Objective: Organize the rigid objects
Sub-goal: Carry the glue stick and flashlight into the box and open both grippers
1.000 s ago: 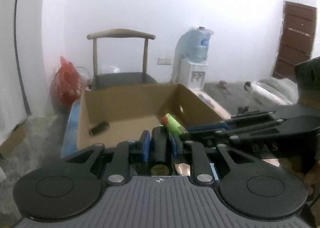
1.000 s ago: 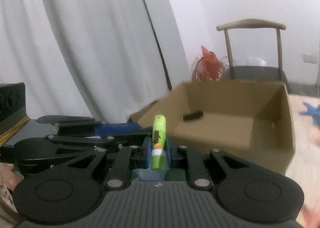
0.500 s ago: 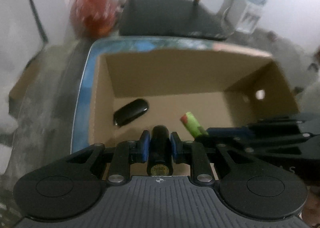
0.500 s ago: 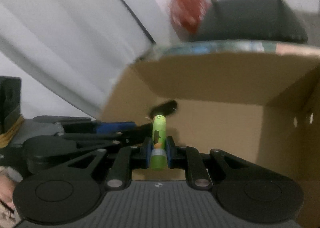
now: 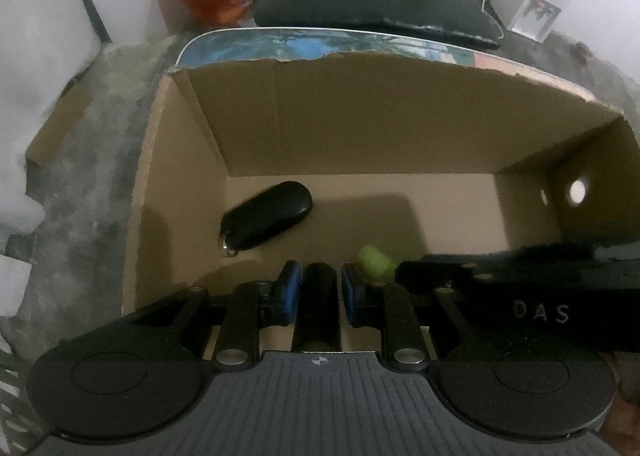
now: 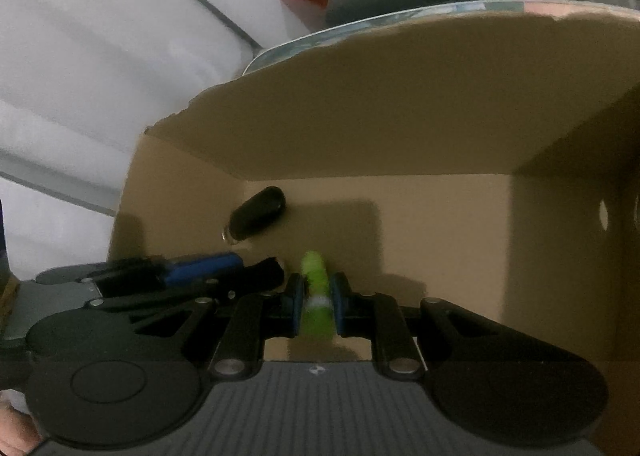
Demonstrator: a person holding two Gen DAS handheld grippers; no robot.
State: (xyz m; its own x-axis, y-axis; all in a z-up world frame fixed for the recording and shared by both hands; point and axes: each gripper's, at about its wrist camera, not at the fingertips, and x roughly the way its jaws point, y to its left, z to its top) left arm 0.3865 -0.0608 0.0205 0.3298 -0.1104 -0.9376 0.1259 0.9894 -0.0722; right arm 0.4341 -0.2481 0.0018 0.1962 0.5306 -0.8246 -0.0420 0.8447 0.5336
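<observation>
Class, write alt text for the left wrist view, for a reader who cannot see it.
The left gripper is shut on a black cylinder above an open cardboard box. A black oval case lies on the box floor; at right, the right gripper holds a green tube.

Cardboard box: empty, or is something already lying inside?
Not empty. One black oblong object lies flat on the floor of the cardboard box, near its left wall; the rest of the visible floor is bare.
</observation>
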